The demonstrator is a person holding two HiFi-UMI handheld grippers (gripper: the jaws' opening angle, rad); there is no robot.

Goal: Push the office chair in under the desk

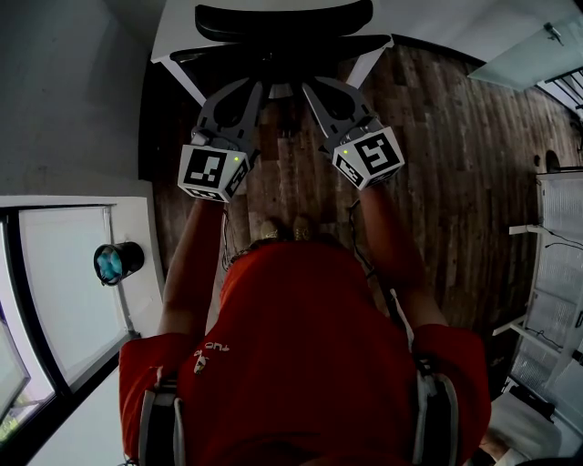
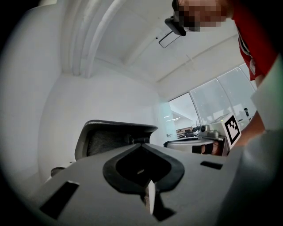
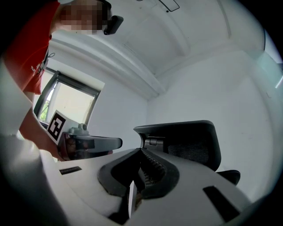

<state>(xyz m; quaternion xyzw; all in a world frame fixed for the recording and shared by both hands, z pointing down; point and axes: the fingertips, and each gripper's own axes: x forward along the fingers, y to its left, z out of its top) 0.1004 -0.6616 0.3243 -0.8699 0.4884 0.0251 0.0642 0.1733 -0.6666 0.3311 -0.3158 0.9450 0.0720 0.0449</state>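
The black office chair [image 1: 282, 18] stands at the top of the head view, its mesh backrest [image 1: 282, 50] toward me at the edge of the white desk [image 1: 178, 32]. My left gripper [image 1: 259, 85] and right gripper [image 1: 309, 83] point side by side at the backrest, just short of it. Both are shut with nothing between the jaws. In the left gripper view the shut left gripper [image 2: 140, 145] faces the backrest [image 2: 115, 137], and the right gripper [image 2: 212, 143] shows beside it. From the right gripper view, the right gripper [image 3: 140, 151] aims at the backrest [image 3: 185, 137], with the left gripper [image 3: 90, 143] alongside.
Dark wooden floor [image 1: 455, 164] spreads below and right of the chair. A white desk leg [image 1: 187, 84] slants at the left. A white ledge with a small black object [image 1: 118, 261] runs along the left by a window. White shelving [image 1: 556, 273] stands at the right.
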